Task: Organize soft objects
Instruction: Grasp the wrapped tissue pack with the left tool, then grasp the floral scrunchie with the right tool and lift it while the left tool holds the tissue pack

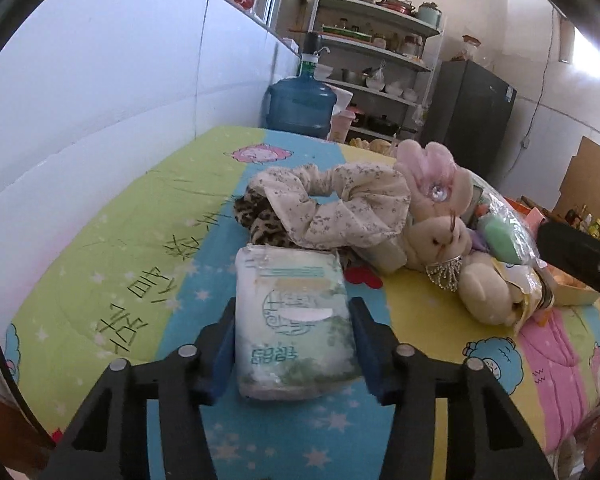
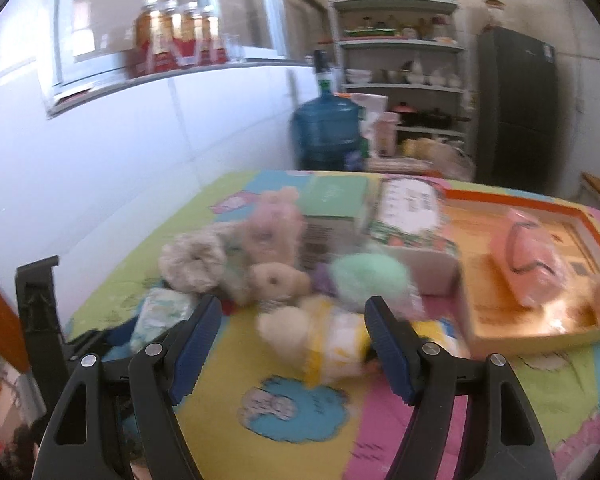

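A white and green tissue pack [image 1: 292, 272] lies on the colourful cartoon cloth [image 1: 140, 248], and my left gripper [image 1: 294, 308] is shut on it, a blue pad pressing each side. Just behind it sit a leopard scrunchie [image 1: 260, 220], a floral cream scrunchie [image 1: 340, 208] and a beige plush rabbit [image 1: 440, 232] with pink ears. In the blurred right wrist view, my right gripper [image 2: 293, 302] stands open above the cloth. The plush rabbit's [image 2: 276, 272] yellow-dressed lower body lies just beyond and between its fingers, untouched. The tissue pack [image 2: 160, 316] shows at the left.
A bagged green sponge [image 2: 368, 276] lies by the rabbit. Behind are a green box [image 2: 336, 200] and a patterned box [image 2: 412, 212]. An orange-rimmed tray [image 2: 540, 320] holding a pink item [image 2: 532, 256] is at right. A water jug [image 2: 328, 128], shelves and white wall border the far side.
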Action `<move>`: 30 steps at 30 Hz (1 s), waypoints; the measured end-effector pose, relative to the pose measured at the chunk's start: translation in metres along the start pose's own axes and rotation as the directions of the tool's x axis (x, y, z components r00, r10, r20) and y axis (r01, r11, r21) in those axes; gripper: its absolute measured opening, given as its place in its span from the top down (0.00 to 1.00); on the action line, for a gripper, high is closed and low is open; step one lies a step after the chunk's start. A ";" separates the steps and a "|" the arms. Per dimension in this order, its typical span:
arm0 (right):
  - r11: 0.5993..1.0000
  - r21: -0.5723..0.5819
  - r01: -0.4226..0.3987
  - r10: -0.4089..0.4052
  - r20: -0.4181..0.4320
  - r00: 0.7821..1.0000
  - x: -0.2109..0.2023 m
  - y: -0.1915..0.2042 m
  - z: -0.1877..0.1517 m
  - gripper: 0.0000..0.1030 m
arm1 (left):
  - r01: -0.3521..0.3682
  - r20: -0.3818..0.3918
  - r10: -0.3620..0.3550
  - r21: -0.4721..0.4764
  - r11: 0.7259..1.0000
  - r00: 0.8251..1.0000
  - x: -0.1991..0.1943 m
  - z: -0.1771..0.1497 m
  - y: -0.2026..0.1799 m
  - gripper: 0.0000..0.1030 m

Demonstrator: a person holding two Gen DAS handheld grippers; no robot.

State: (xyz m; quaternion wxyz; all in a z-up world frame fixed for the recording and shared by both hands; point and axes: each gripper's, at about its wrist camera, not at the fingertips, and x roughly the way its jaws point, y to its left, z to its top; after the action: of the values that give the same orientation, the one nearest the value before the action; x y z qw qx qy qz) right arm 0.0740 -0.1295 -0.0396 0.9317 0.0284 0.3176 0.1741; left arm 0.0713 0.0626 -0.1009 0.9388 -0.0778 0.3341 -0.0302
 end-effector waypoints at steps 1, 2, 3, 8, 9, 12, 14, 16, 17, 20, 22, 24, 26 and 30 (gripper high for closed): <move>1.000 -0.013 -0.017 0.017 -0.002 1.000 0.004 0.005 0.003 0.26 | 0.004 0.004 -0.004 0.000 1.000 1.000 -0.003 0.001 0.002 0.51; 0.999 -0.026 -0.038 0.038 -0.004 0.999 0.009 0.011 0.005 0.27 | 0.009 0.010 -0.008 -0.004 1.000 1.000 -0.006 0.001 0.006 0.52; 0.997 -0.039 -0.061 0.061 -0.008 0.998 0.016 0.017 0.008 0.28 | 0.012 0.013 -0.012 -0.009 1.000 1.000 -0.009 0.001 0.009 0.52; 0.991 -0.082 -0.109 0.105 -0.041 0.994 0.048 0.040 0.020 0.40 | 0.004 0.046 -0.002 -0.044 0.999 0.999 -0.027 -0.001 0.030 0.52; 0.991 -0.084 -0.105 0.102 -0.048 0.994 0.055 0.042 0.022 0.46 | -0.003 0.052 0.006 -0.049 0.999 0.999 -0.030 0.000 0.033 0.52; 0.989 -0.075 -0.126 0.121 -0.072 0.990 0.072 0.046 0.027 0.58 | -0.021 0.068 0.025 -0.059 0.998 0.997 -0.034 0.003 0.044 0.52; 0.989 -0.074 -0.124 0.118 -0.085 0.989 0.083 0.048 0.031 0.61 | -0.029 0.072 0.033 -0.062 0.998 0.997 -0.034 0.005 0.049 0.52; 0.990 -0.068 -0.124 0.116 -0.099 0.988 0.090 0.049 0.032 0.63 | -0.033 0.072 0.037 -0.060 0.998 0.997 -0.033 0.007 0.052 0.52; 0.991 -0.063 -0.120 0.113 -0.110 0.988 0.094 0.050 0.032 0.63 | -0.032 0.072 0.036 -0.059 0.998 0.997 -0.032 0.009 0.054 0.52; 0.991 -0.062 -0.115 0.107 -0.128 0.986 0.104 0.054 0.033 0.69 | -0.029 0.072 0.034 -0.062 0.998 0.997 -0.032 0.009 0.054 0.52; 0.992 -0.057 -0.117 0.108 -0.139 0.984 0.109 0.055 0.033 0.78 | -0.026 0.072 0.030 -0.063 0.998 0.997 -0.031 0.010 0.056 0.52; 0.992 -0.056 -0.115 0.106 -0.144 0.984 0.111 0.056 0.032 0.83 | -0.025 0.074 0.029 -0.065 0.998 0.997 -0.031 0.010 0.057 0.52; 0.992 -0.063 -0.109 0.099 -0.141 0.985 0.110 0.057 0.032 0.87 | -0.022 0.078 0.027 -0.068 0.997 0.997 -0.030 0.010 0.060 0.52; 0.991 -0.078 -0.107 0.098 -0.109 0.989 0.100 0.061 0.031 0.90 | -0.020 0.086 0.025 -0.069 0.997 0.996 -0.034 0.007 0.059 0.52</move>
State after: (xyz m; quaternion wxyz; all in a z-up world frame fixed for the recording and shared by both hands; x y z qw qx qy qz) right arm 0.1479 -0.0364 -0.0634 0.9039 -0.0034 0.3569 0.2359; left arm 0.0497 0.1252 -0.0841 0.9495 -0.1070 0.2948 -0.0049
